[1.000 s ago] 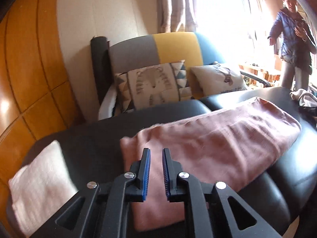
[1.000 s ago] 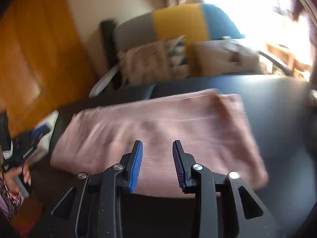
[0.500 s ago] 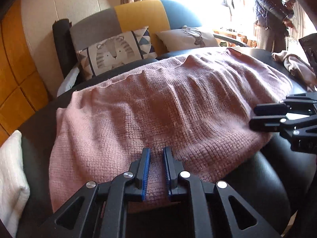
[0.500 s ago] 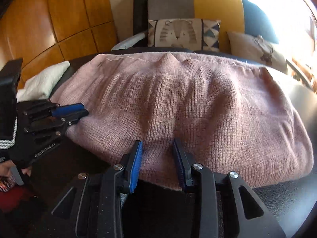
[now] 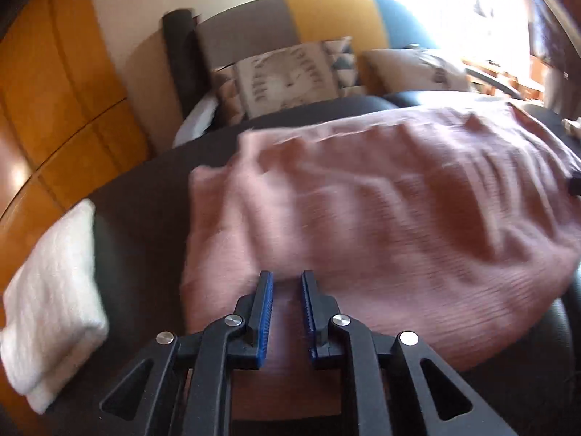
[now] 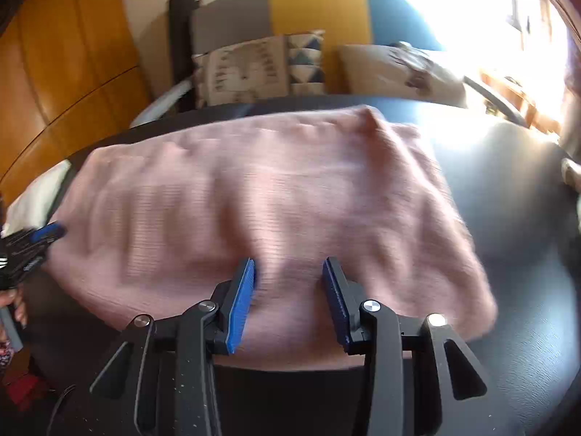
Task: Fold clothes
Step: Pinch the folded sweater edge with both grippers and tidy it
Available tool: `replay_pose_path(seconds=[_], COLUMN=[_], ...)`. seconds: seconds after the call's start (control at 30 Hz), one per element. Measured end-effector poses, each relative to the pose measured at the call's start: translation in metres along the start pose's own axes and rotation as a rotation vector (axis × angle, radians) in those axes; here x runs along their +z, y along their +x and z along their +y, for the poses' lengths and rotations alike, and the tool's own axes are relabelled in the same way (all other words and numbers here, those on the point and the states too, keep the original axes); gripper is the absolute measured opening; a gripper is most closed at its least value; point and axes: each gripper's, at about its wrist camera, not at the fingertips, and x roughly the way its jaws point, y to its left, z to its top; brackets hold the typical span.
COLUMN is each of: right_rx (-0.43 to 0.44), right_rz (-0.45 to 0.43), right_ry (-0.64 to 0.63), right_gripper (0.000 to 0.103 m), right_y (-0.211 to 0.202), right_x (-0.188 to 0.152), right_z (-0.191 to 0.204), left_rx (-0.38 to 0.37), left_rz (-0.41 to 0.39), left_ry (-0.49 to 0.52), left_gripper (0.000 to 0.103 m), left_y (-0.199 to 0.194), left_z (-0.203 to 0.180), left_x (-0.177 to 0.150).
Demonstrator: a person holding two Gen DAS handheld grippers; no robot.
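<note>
- Lying across the black padded surface (image 6: 508, 218), the pink knitted garment (image 6: 254, 189) is folded into a broad band, its long side running along the near edge.
- Left gripper (image 5: 287, 283): jaws opening, gap narrow. Blue pads stand over the garment's near-left corner; fabric shows through the gap, but the pads do not press on it. Nothing grasped.
- Right gripper (image 6: 288, 272): jaws opening, gap clearly wider than the left's. Tips are over the garment's near hem, toward its right half. Fabric lies between and beneath the pads with no pinch visible; released.
- In the right wrist view the left gripper (image 6: 32, 243) appears at the garment's left end, with part of a hand (image 6: 14, 301) below it; contact with the cloth cannot be told because of blur.
- White folded cloth (image 5: 51, 312) sits at the far-left end of the surface, apart from the pink garment.
- Beyond the far edge: a grey, yellow and blue chair (image 6: 316, 7) with two printed cushions (image 6: 254, 69).
- Both views are motion-blurred; knit detail is not readable.
</note>
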Motion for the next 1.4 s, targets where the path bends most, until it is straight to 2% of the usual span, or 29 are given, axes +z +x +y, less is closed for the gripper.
replay_pose_path(seconds=[0.07, 0.1, 0.13, 0.23, 0.27, 0.33, 0.4, 0.43, 0.47, 0.53, 0.6, 0.63, 0.77, 0.87, 0.9, 0.93, 0.97, 1.03, 1.1, 1.13, 1.2, 1.3, 1.37, 1.4], right_rx=[0.020, 0.029, 0.037, 0.061, 0.095, 0.145, 0.148, 0.156, 0.177, 0.189, 0.153, 0.143, 0.180, 0.207, 0.195, 0.143, 0.097, 0.061, 0.023, 0.011, -0.012, -0.017, -0.032, -0.035], right_rz=[-0.013, -0.018, -0.022, -0.025, -0.054, -0.112, -0.102, -0.086, -0.062, -0.013, 0.051, 0.056, 0.026, -0.050, -0.064, -0.054, -0.044, -0.026, 0.033, 0.025, 0.008, -0.014, 0.003, 0.010], right_ry=[0.065, 0.094, 0.118, 0.123, 0.137, 0.153, 0.127, 0.110, 0.087, 0.028, -0.033, -0.038, 0.003, 0.073, 0.092, 0.106, 0.121, 0.167, 0.177, 0.184, 0.199, 0.269, 0.248, 0.233], right_gripper=[0.043, 0.037, 0.037, 0.039, 0.039, 0.039, 0.037, 0.024, 0.020, 0.020, 0.020, 0.019, 0.019, 0.019, 0.019, 0.019, 0.019, 0.019, 0.012, 0.003, 0.001, 0.000, 0.000, 0.003], right_y=[0.002, 0.002, 0.003, -0.008, -0.016, -0.030, -0.033, -0.032, -0.029, -0.022, -0.011, -0.009, -0.017, -0.032, -0.035, -0.032, -0.029, -0.021, -0.008, -0.007, -0.007, -0.007, -0.010, -0.011], right_x=[-0.005, -0.006, -0.006, 0.000, 0.001, 0.001, 0.002, 0.002, 0.000, -0.008, -0.021, -0.028, -0.029, -0.014, -0.008, -0.002, 0.003, 0.009, 0.006, 0.003, -0.002, -0.009, -0.005, -0.001], right_z=[-0.019, -0.024, -0.028, -0.020, -0.017, -0.015, -0.008, -0.003, 0.003, 0.015, 0.024, 0.024, 0.012, -0.010, -0.020, -0.031, -0.041, -0.062, -0.077, -0.082, -0.092, -0.100, -0.093, -0.089], left_rx=[0.011, -0.001, -0.012, -0.004, 0.001, -0.089, -0.153, -0.185, -0.205, -0.219, -0.191, -0.176, -0.147, -0.163, -0.137, -0.104, -0.087, -0.073, -0.017, 0.013, 0.016, 0.038, 0.060, 0.070], left_rz=[0.009, 0.008, 0.007, 0.023, 0.034, 0.001, -0.057, -0.087, -0.103, -0.089, -0.055, -0.038, -0.021, -0.031, -0.046, -0.052, -0.042, -0.003, 0.016, 0.025, 0.016, 0.015, 0.018, 0.021], left_ry=[-0.047, -0.058, -0.069, -0.066, -0.071, -0.129, -0.135, -0.136, -0.099, -0.010, 0.014, 0.024, -0.007, -0.040, -0.047, -0.055, -0.069, -0.105, -0.098, -0.093, -0.092, -0.074, -0.054, -0.045], left_gripper=[0.018, 0.018, 0.018, 0.018, 0.018, 0.017, 0.017, 0.017, 0.017, 0.018, 0.018, 0.019, 0.021, 0.021, 0.021, 0.021, 0.021, 0.021, 0.021, 0.021, 0.021, 0.021, 0.021, 0.021], left_y=[0.001, 0.000, 0.000, -0.004, -0.007, -0.025, -0.040, -0.047, -0.047, -0.040, -0.031, -0.027, -0.028, -0.034, -0.036, -0.034, -0.027, -0.014, -0.007, -0.003, -0.002, -0.001, -0.003, -0.004], left_z=[0.018, 0.023, 0.029, 0.029, 0.026, 0.028, 0.017, 0.011, -0.003, -0.026, -0.032, -0.035, -0.022, -0.008, -0.003, 0.002, 0.006, 0.019, 0.023, 0.026, 0.029, 0.029, 0.026, 0.025], left_x=[-0.008, -0.011, -0.014, -0.014, -0.011, -0.004, 0.001, 0.004, 0.016, 0.025, 0.017, 0.012, 0.001, 0.004, 0.005, 0.006, 0.006, 0.007, 0.003, 0.002, -0.003, -0.006, -0.007, -0.008])
